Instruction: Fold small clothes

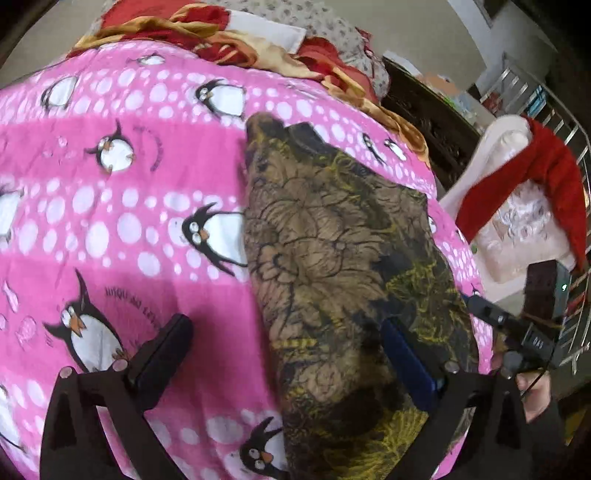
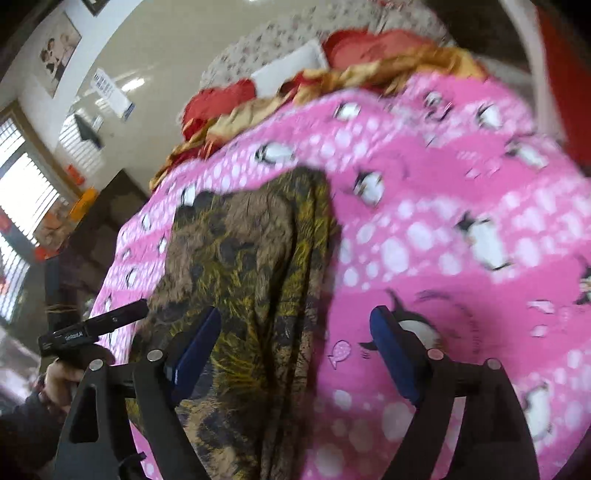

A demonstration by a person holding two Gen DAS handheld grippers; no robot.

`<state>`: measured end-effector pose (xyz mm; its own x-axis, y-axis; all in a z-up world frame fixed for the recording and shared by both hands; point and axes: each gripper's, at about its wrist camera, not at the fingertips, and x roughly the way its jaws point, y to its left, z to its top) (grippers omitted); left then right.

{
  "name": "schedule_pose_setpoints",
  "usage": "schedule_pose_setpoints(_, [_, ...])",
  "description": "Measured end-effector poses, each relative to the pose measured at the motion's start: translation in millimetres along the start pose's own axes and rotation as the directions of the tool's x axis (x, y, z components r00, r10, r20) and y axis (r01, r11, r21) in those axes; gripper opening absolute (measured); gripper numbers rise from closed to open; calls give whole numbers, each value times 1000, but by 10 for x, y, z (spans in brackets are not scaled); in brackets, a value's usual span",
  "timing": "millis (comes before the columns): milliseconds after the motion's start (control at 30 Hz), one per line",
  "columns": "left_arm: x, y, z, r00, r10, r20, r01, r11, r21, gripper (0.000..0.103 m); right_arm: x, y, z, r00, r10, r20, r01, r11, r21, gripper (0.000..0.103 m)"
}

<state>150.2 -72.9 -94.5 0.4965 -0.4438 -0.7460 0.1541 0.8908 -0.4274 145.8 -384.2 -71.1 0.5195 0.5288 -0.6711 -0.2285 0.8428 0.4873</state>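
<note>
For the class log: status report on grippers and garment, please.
Left gripper open, right gripper open, both empty. Brown floral garment flat on pink penguin blanket. Nothing obstructing.

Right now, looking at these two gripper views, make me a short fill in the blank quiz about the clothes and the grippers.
1. The brown floral garment lies on a pink blanket printed with ____.
2. The jaws of the left gripper stand ____, gripping nothing.
3. The right gripper has pads coloured ____.
4. At the blanket's far edge lies a crumpled cloth of gold and ____.

Missing words: penguins; open; blue; red
</note>
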Motion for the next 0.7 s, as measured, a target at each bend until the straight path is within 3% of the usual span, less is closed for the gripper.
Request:
schedule_pose_setpoints(100, [31, -63, -28, 1000, -6, 3, 6, 999, 36, 103, 206, -73, 18, 995, 94, -37, -94, 996, -3, 84])
schedule_pose_setpoints(167, [41, -110, -57, 998, -65, -9, 65, 996, 62, 103, 315, -97, 46, 988, 151, -43, -152, 988, -7, 84])
schedule_pose_setpoints(200, [67, -130, -56, 996, -92, -22, 93, 993, 68, 103, 351, -101, 64, 989, 145, -42, -146, 989, -21, 83])
schedule_pose_setpoints(300, [122, -133, -38, 996, -87, -10, 87, 994, 63, 103, 435, -127, 125, 991, 135, -22, -135, 991, -8, 81])
schedule_pose_setpoints(367, [123, -119, -21, 995, -96, 4, 96, 994, 49, 103, 439, -95, 138, 979, 199, -36, -200, 980, -9, 79])
schedule_pose_setpoints(400, [116, -118, -30, 995, -102, 5, 102, 994, 49, 103, 431, -94, 133, 965, 259, -43, -259, 966, -2, 65])
schedule_pose_setpoints(467, [86, -132, -52, 991, -136, -18, 137, 988, 68, 103, 388, -127, 90, 933, 359, -32, -358, 933, 22, 56])
schedule_pose_setpoints(500, [73, -139, -66, 986, -162, -33, 164, 984, 73, 103, 374, -158, 72, 941, 339, -10, -339, 941, 14, 53])
schedule_pose_setpoints(533, [67, -138, -73, 983, -176, -42, 179, 981, 73, 103, 415, -209, 63, 958, 287, -15, -287, 958, 28, 41])
schedule_pose_setpoints(600, [58, -113, -48, 983, -180, -39, 182, 982, 58, 94, 462, -260, 53, 958, 287, -6, -286, 956, 62, 37])
schedule_pose_setpoints(667, [80, -40, -5, 986, -165, -31, 165, 986, 7, 60, 453, -183, 49, 964, 264, -8, -264, 964, 32, 37])
schedule_pose_setpoints(700, [91, 23, 8, 987, -162, -22, 161, 986, -36, 54, 441, -146, 53, 966, 257, -13, -257, 966, 13, 37])
